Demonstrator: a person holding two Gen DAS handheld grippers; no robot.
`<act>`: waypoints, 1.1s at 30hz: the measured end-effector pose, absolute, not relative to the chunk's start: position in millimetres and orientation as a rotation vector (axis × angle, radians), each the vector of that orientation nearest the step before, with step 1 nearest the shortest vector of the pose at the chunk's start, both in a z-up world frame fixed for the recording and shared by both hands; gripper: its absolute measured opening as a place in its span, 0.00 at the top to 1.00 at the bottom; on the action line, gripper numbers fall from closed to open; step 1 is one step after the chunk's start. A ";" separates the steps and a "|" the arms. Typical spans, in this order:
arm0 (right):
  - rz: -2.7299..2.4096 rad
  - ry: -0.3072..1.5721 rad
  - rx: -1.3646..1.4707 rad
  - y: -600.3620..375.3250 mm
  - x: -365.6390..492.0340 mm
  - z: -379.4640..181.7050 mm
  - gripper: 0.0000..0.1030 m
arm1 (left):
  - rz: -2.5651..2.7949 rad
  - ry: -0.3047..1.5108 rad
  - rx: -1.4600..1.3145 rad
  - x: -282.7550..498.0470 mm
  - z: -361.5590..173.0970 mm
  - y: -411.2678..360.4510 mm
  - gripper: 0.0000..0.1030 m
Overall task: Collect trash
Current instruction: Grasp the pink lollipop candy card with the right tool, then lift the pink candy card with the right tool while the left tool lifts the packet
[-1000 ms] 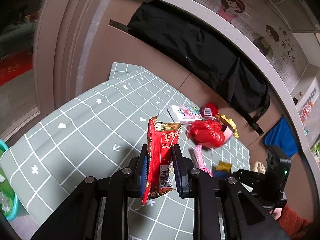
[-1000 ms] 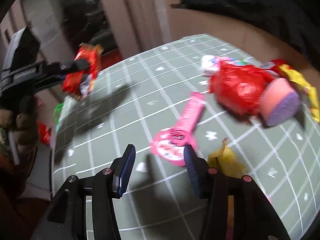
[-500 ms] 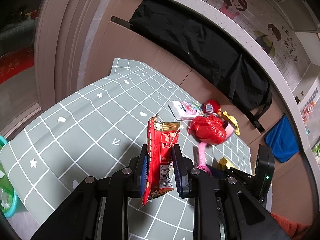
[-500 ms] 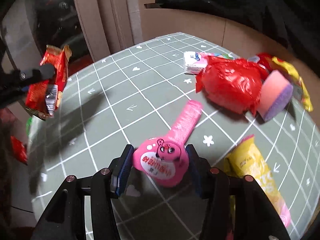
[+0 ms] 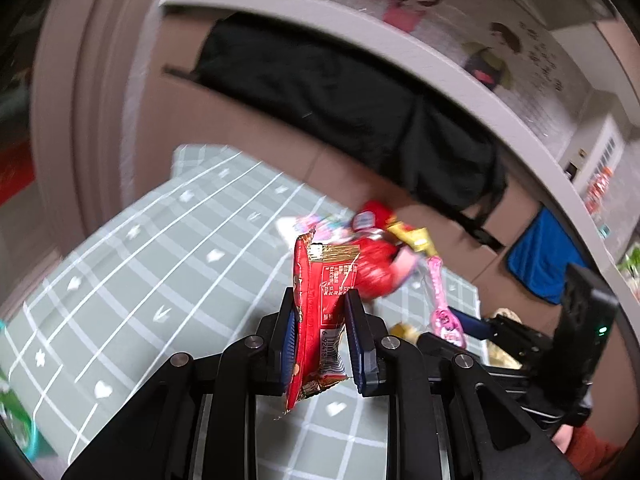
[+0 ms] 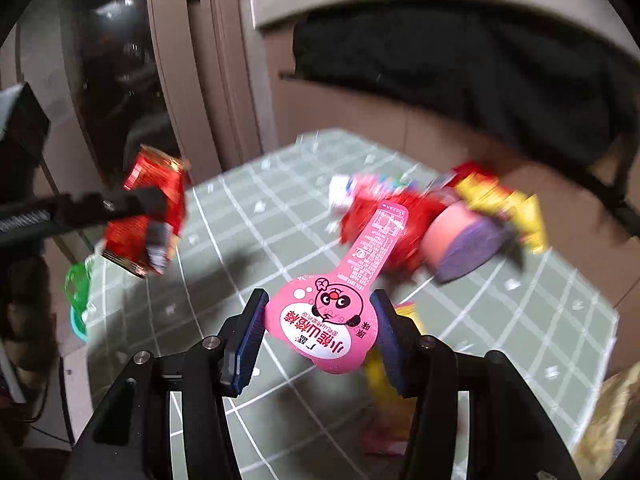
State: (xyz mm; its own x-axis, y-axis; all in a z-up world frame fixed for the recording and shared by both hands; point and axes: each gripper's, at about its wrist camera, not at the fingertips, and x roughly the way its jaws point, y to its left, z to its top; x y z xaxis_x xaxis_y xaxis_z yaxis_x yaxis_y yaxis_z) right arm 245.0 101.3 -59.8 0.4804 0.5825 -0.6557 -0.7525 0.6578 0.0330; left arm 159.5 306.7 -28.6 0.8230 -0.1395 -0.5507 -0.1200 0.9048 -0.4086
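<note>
My left gripper (image 5: 320,312) is shut on a red snack wrapper (image 5: 320,280) that stands upright between its pads, held above the green checked tablecloth (image 5: 160,264). My right gripper (image 6: 320,308) is shut on the round end of a pink lollipop-shaped wrapper (image 6: 332,320), lifted off the cloth. In the left wrist view that pink wrapper (image 5: 444,316) hangs in the air at the right. In the right wrist view the red snack wrapper (image 6: 148,216) shows at the left. A heap of trash lies at the far side: a red plastic bag (image 6: 360,220), a pink and purple sponge (image 6: 460,240), a yellow wrapper (image 6: 500,204).
A teal bin with a green liner (image 6: 76,292) stands beyond the table's left edge. Another yellow wrapper (image 6: 380,380) lies on the cloth under my right gripper. A white packet (image 6: 340,188) lies by the heap. A black bag (image 5: 340,92) rests behind the table.
My right gripper came down around the pink wrapper, gripped it and raised it off the cloth. My left gripper rose with the red wrapper in it. Both views are now blurred.
</note>
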 end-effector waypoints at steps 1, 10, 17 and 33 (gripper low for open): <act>0.818 0.657 -0.268 91.1 243.8 -47.7 0.53 | -0.017 0.599 -0.430 161.8 -23.1 299.7 0.78; 0.697 0.477 -0.222 5.0 246.8 25.2 0.53 | -0.128 0.468 -0.274 197.5 41.9 199.2 0.78; 0.591 0.407 -0.192 -66.0 246.8 52.1 0.53 | -0.185 0.424 -0.202 222.7 63.3 138.4 0.80; 0.650 0.576 -0.072 -69.6 263.2 -10.0 0.53 | -0.145 0.744 -0.326 171.0 -50.1 218.8 0.41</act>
State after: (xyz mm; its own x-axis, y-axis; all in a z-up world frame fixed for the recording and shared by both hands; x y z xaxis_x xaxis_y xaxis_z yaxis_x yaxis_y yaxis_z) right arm 263.2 -69.6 -10.0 0.6463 0.5514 -0.5275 -0.5904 0.7993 0.1120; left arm 171.0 218.8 -50.1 0.7285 -0.2438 -0.6402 0.0145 0.9398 -0.3414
